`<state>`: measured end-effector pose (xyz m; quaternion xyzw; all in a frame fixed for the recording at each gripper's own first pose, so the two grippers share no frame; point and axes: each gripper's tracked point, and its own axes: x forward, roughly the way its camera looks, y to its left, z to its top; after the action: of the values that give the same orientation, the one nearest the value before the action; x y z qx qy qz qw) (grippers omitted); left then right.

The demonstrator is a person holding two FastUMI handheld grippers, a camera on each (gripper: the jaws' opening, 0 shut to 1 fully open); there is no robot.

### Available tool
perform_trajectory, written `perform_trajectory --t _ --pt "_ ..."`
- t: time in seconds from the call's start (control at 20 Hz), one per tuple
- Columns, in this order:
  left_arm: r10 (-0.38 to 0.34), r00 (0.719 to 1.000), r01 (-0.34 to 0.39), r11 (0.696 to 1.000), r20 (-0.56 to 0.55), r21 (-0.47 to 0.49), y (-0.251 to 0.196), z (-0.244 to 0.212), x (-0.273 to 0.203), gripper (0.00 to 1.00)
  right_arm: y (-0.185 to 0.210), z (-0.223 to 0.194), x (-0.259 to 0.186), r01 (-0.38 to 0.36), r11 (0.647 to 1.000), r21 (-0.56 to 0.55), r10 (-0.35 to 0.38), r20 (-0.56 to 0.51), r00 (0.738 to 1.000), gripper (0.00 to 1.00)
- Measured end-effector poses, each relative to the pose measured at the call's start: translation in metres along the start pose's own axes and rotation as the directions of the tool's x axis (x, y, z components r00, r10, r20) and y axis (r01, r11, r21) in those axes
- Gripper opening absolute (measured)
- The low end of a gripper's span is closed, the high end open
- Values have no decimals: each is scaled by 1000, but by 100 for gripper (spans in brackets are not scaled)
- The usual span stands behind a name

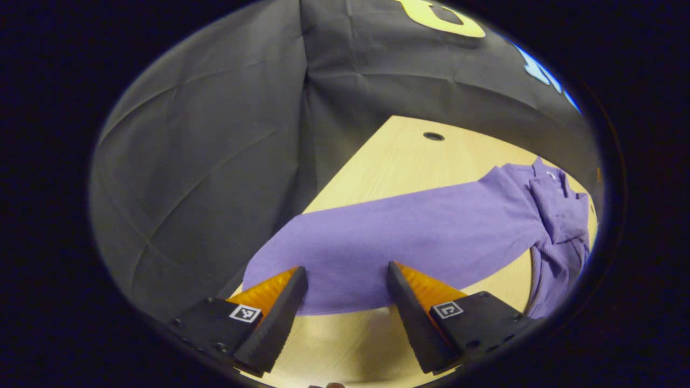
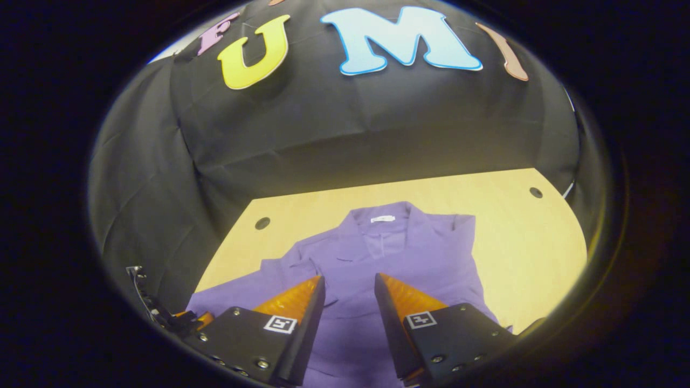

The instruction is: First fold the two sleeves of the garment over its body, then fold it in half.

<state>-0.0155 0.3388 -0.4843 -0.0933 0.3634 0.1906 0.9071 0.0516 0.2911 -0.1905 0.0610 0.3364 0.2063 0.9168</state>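
The left tool (image 1: 347, 272) hangs with its two fingers spread wide, nothing between them, just above the near edge of the purple garment (image 1: 431, 231). In the left gripper view, the cloth below the fingers is one long, smooth stretch running away to the right, where it bunches into folds and a collar by the far edge of the tabletop (image 1: 377, 161). Bare pale wood shows under the tool and beyond the cloth, with a small round hole (image 1: 433, 136) near the far corner. The black cloth wall (image 1: 215, 161) closes in behind and to the left.

The right tool (image 2: 350, 285) is also open, a moderate gap between its fingers, gripping nothing, poised over the middle of the garment (image 2: 388, 253). In the right gripper view the garment lies flat on the tabletop (image 2: 517, 242) with its collar and a small white label (image 2: 382, 219) at the far end. The garment's left side reaches out toward the near left of the tabletop. Two round holes sit in the wood, one at far left (image 2: 262, 223) and one at far right (image 2: 535, 192).
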Motion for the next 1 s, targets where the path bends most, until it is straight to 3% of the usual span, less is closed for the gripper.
perform_trajectory --t 0.05,0.4,0.45,0.5,0.65,0.75,0.85,1.0 --pt "-14 1000 14 1000 6 -20 -3 1 0 100 -3 2 -2 2 1000 4 -2 2 1000 59" --pt "-28 999 29 998 29 -49 -3 0 -5 93 -17 -6 -17 8 1000 16 -8 1 1000 59" --pt "-39 999 41 998 37 -48 -7 -3 -2 85 -21 -8 -19 11 1000 19 -11 -2 1000 59" --pt "-46 998 49 998 49 -51 -10 -1 -3 84 -24 -11 -22 13 1000 22 -13 -4 1000 59" --pt "-58 996 61 997 61 -51 -21 1 -3 41 -35 -15 -29 20 999 25 -20 -11 1000 59" --pt "-21 999 23 999 49 -37 -21 1 -3 16 -44 -16 -35 32 999 26 -31 -12 999 59" --pt "18 1000 -18 1000 20 1 -21 2 -2 8 -54 -19 -41 43 999 33 -43 -15 999 59" --pt "35 999 -35 999 1 40 -23 5 -2 7 -72 -25 -51 66 997 51 -65 -15 998 59"
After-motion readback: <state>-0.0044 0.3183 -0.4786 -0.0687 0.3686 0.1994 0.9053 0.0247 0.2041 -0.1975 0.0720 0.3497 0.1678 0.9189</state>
